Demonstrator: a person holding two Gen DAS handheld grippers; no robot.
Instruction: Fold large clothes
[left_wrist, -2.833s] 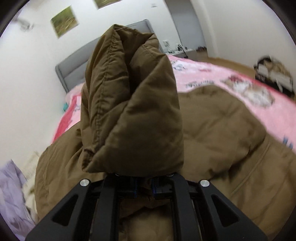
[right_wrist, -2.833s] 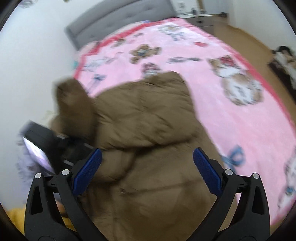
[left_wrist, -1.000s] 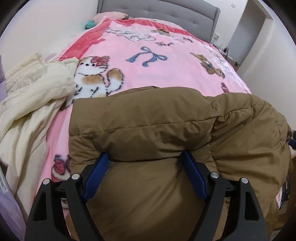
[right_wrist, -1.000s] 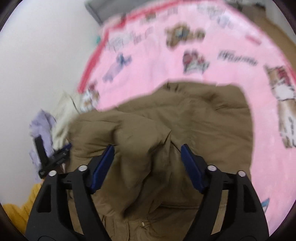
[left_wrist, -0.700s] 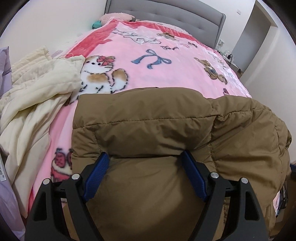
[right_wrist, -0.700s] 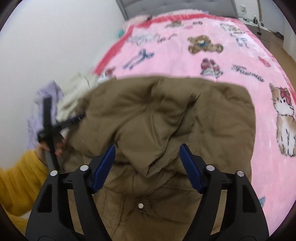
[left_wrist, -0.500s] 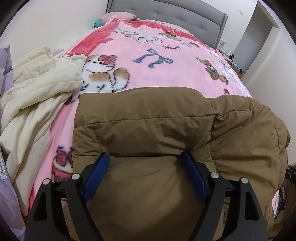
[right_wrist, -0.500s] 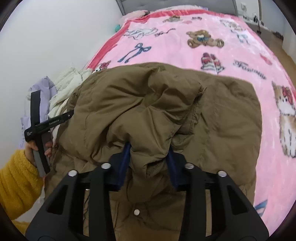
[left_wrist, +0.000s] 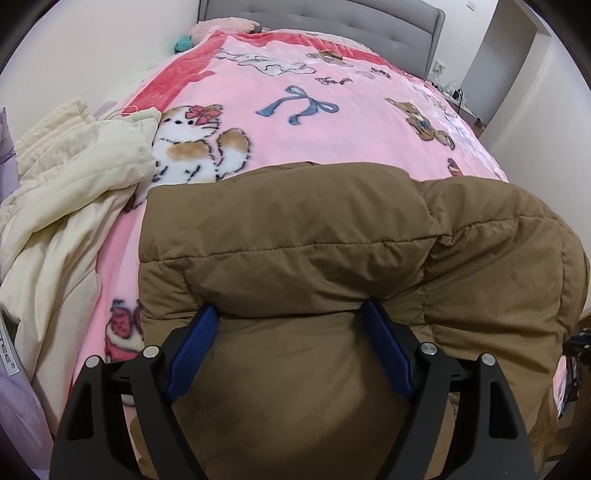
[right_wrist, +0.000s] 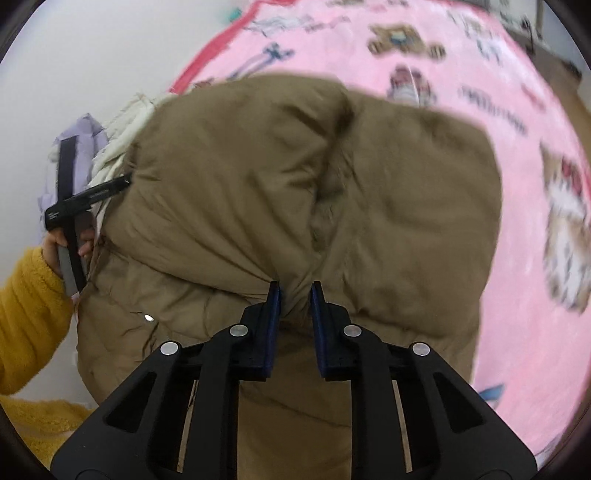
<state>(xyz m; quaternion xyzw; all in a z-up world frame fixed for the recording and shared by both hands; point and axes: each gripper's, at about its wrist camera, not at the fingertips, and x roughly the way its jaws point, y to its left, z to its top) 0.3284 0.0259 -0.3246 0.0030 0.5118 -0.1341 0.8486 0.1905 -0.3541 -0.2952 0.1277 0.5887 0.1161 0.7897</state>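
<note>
A puffy brown jacket (left_wrist: 295, 229) lies on the pink cartoon blanket (left_wrist: 295, 74), with one part folded over its body. My left gripper (left_wrist: 290, 308) hovers open above it; the thick edge of that fold sits between the wide blue pads (left_wrist: 192, 343) and is not pinched. In the right wrist view the same jacket (right_wrist: 240, 177) bulges up. My right gripper (right_wrist: 294, 287) is closing its jaws, with a bunch of the brown fabric squeezed between the pads. At the jacket's left edge a hand in a yellow sleeve (right_wrist: 29, 302) holds the other gripper.
A cream quilt (left_wrist: 66, 177) is heaped along the bed's left side, with lilac cloth (right_wrist: 85, 129) beside it near the white wall. The grey headboard (left_wrist: 332, 18) stands at the far end. A doorway (left_wrist: 517, 62) is at the back right. Pink blanket (right_wrist: 524, 350) lies bare beyond the jacket.
My right gripper dropped onto the jacket and closed from wide open onto a bunch of fabric. The left gripper stayed open in place, having earlier let go of the sleeve.
</note>
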